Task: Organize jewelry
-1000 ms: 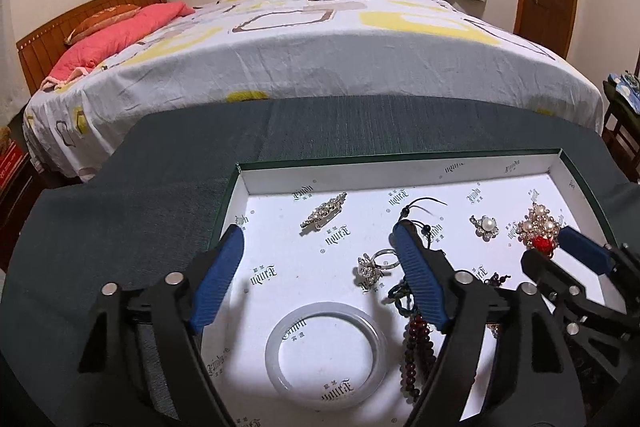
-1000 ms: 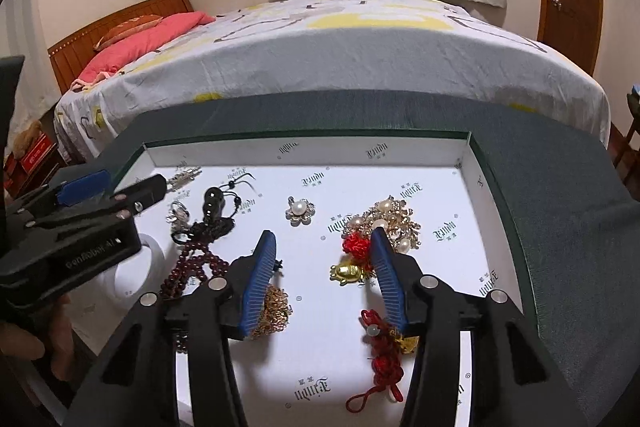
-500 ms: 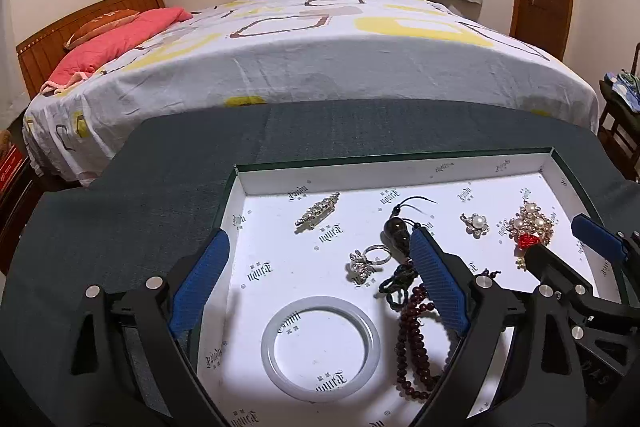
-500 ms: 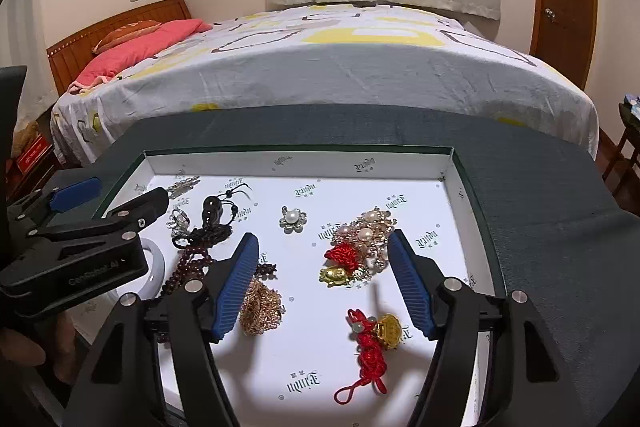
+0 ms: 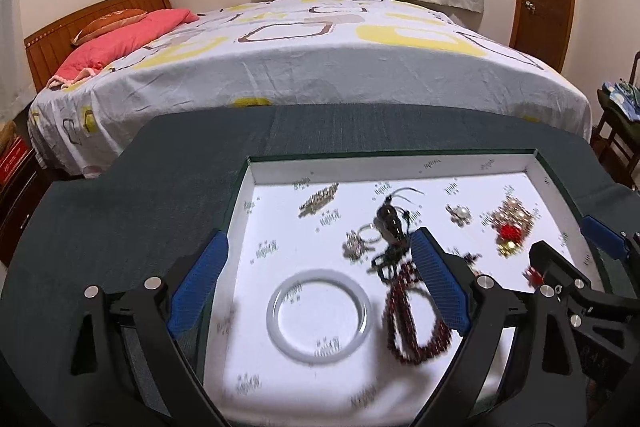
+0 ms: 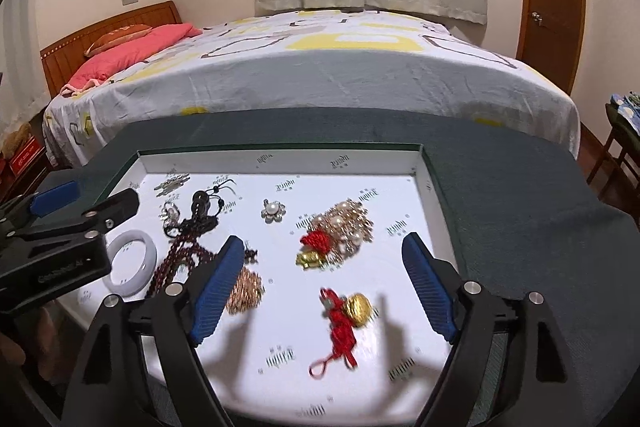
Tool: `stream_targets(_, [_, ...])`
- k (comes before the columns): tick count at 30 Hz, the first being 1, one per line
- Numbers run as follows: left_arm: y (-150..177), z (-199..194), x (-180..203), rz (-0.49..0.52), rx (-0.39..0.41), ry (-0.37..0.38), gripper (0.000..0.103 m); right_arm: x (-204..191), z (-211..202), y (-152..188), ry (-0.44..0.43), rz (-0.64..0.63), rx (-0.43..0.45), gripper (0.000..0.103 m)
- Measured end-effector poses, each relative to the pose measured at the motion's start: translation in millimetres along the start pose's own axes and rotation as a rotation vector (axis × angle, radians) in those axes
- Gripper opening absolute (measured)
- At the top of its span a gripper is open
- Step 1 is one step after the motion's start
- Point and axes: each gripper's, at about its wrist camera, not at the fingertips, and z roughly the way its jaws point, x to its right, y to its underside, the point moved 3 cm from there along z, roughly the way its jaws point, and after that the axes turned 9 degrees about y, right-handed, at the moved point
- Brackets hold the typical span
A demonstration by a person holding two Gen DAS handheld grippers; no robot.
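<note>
A shallow white tray with a green rim (image 5: 400,167) lies on a dark cloth table. It holds a white bangle (image 5: 273,311), a dark red bead bracelet (image 5: 394,319), a silver ring (image 5: 360,239), a bar brooch (image 5: 318,201) and a pearl flower (image 5: 460,215). My left gripper (image 5: 320,243) hangs open above the bangle, holding nothing. My right gripper (image 6: 323,243) hovers over the tray's right half, its jaws opening. A pearl cluster with a red knot (image 6: 344,227) and a red cord charm with a gold nut (image 6: 348,311) lie loose on the tray below, touched by neither pad. A gold chain pile (image 6: 246,291) sits by its left finger.
Beyond the table's far edge stands a bed (image 5: 320,67) with a patterned sheet. A chair (image 5: 616,131) is at the right and a low cabinet (image 5: 16,179) at the left. The two grippers hang side by side above the tray, apart from each other.
Both grippers have drawn back and up a little from the tray. The right jaws have spread much wider, and the left jaws have widened slightly.
</note>
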Motion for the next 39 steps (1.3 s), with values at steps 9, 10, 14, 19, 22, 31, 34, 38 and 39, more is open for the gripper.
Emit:
stream_targets(9, [26.4,-84.5,4.5,-0.026,0.028,0.010,0.090,18.7,-71.8,21.4,0.009,0.006,0.023,0.078])
stream_targets(10, [28.4,-93.9,4.8,-0.028,0.033,0.012,0.090,21.2,-84.3,24.2,0.010,0.005,0.030,0.078])
stream_targets(14, [38.7,-146.1,7.8,-0.030,0.073,0.003,0.091,27.8,-127.9,33.1,0.006,-0.001,0.059,0.078])
stream_targets(19, [50.4,-205.5,11.7,-0.026,0.128,-0.015,0.091,35.1,-184.2,44.4,-0.006,-0.010,0.105,0.078])
stream_targets(22, [59.2,-239.3,14.3,-0.026,0.166,-0.028,0.091,37.6,-211.9,49.1,-0.002,-0.020,0.136,0.078])
stream_targets(31, [85.4,-312.2,20.7,-0.030,0.234,-0.032,0.092,49.5,-283.7,60.6,0.009,-0.009,0.229,0.080])
stream_targets(34, [92.8,-331.7,26.2,-0.017,0.261,-0.032,0.093,51.8,-302.2,66.8,0.016,-0.002,0.253,0.081])
stream_targets(38, [100.1,-347.4,30.4,-0.017,0.285,-0.025,0.095,52.2,-318.0,74.1,0.024,-0.002,0.278,0.081])
stream_targets(39, [101.6,-351.1,30.8,-0.019,0.292,-0.023,0.095,52.5,-319.6,74.4,0.024,-0.001,0.280,0.081])
